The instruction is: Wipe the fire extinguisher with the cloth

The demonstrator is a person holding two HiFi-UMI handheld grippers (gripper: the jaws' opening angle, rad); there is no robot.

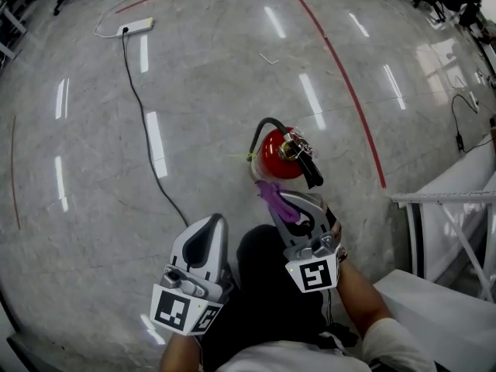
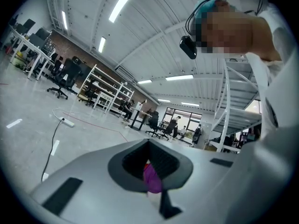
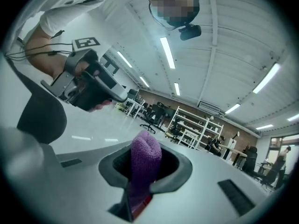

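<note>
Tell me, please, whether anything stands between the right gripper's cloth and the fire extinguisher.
Nothing visible does. The cloth, clamped in the right gripper, reaches right up to the red fire extinguisher; whether they touch is unclear.

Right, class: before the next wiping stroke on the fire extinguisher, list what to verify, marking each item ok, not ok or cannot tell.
1. Cloth clamped in the right gripper: ok.
2. Fire extinguisher standing upright on the floor: ok.
3. Cloth in contact with the extinguisher's body: cannot tell; seen from above, they overlap.
4. Left gripper away from the extinguisher, fingers together, holding nothing: ok.
5. Cable on the floor lying clear of the extinguisher: ok.
</note>
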